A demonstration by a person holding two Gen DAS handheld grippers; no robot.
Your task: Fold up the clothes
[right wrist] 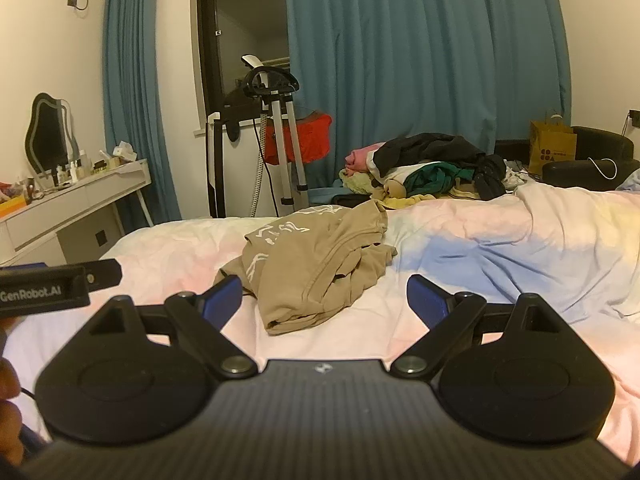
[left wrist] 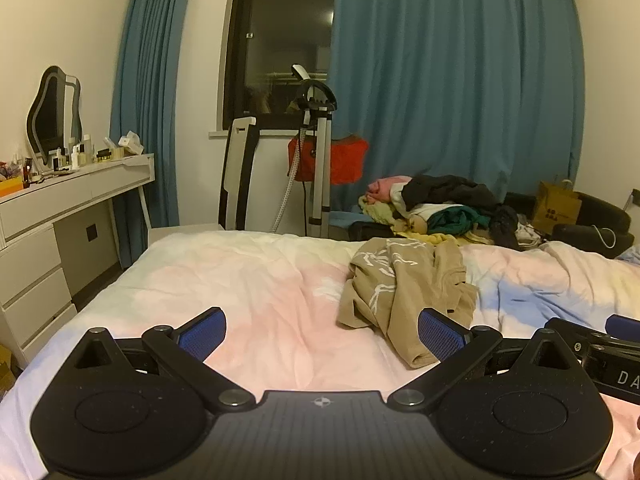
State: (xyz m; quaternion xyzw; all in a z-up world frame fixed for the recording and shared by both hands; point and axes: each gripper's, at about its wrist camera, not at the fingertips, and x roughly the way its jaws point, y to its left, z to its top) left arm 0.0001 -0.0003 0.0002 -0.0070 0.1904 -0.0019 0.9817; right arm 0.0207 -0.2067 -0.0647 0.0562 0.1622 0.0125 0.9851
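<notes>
A crumpled tan garment with white print (left wrist: pixel 404 288) lies on the pastel bedspread (left wrist: pixel 260 280), ahead and to the right in the left wrist view. In the right wrist view the garment (right wrist: pixel 320 264) lies straight ahead on the bedspread (right wrist: pixel 500 248). My left gripper (left wrist: pixel 322 330) is open and empty, just short of the garment's near edge. My right gripper (right wrist: pixel 324 294) is open and empty, with its blue fingertips on either side of the garment's near end. The left gripper's body (right wrist: pixel 48 286) shows at the left edge of the right wrist view.
A pile of mixed clothes (left wrist: pixel 444 208) sits beyond the bed's far edge. A garment steamer stand (left wrist: pixel 316 152) and blue curtains (left wrist: pixel 452 80) stand behind. A white dressing table (left wrist: pixel 76 188) with bottles and a mirror is at the left. A paper bag (left wrist: pixel 556 204) stands at far right.
</notes>
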